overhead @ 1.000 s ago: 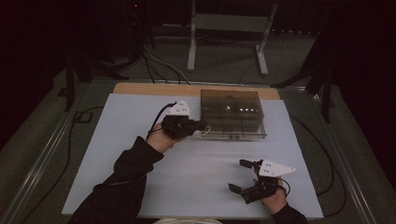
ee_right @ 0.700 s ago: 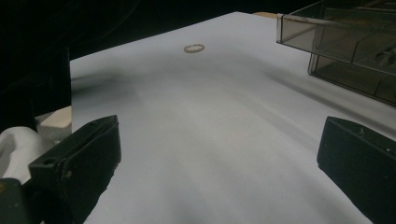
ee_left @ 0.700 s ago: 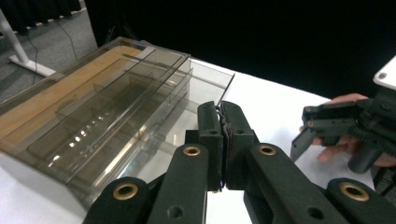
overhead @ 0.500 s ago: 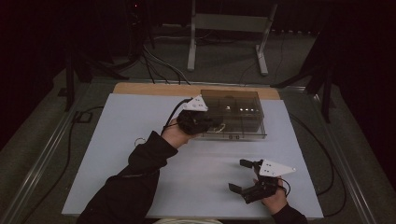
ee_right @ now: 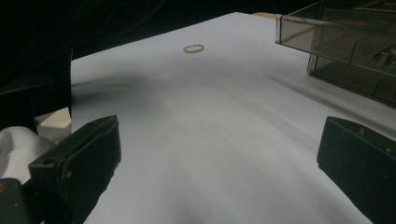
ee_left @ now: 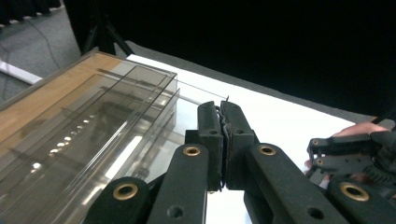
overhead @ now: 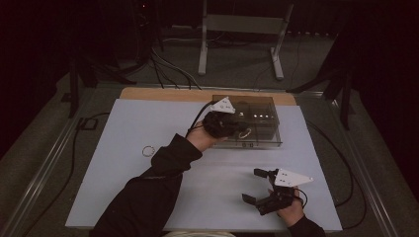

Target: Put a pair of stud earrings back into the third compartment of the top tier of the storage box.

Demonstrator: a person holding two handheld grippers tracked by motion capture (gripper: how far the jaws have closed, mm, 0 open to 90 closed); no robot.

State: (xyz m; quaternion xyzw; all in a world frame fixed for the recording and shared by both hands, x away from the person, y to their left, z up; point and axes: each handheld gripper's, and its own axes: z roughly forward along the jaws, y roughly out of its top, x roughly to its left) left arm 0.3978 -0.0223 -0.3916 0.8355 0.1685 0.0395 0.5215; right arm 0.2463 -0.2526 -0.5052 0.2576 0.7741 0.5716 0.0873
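Observation:
My left gripper [overhead: 241, 129] hangs over the front part of a clear smoky plastic box [overhead: 264, 104] with compartments. Its jaws are pressed together in the left gripper view [ee_left: 220, 111], with a thin edge pinched between the pads. In the high view a small pale ring [overhead: 245, 133] hangs at its tip. A second ring [overhead: 148, 150] lies flat on the white table top, left of the person's sleeve, and is also seen far off as the ring [ee_right: 194, 48]. My right gripper [overhead: 252, 185] rests open near the front edge, nothing between its jaws [ee_right: 219, 163].
The white board [overhead: 123, 128] covers the table, with a wooden strip along its back edge. Box corner [ee_right: 327, 42] lies ahead right of the right gripper. Cables trail off both sides, and a metal stand [overhead: 239, 24] is on the floor behind.
The left hand has travelled right and forward, from beside the box's left end to over its front part. The right gripper has stayed put and open.

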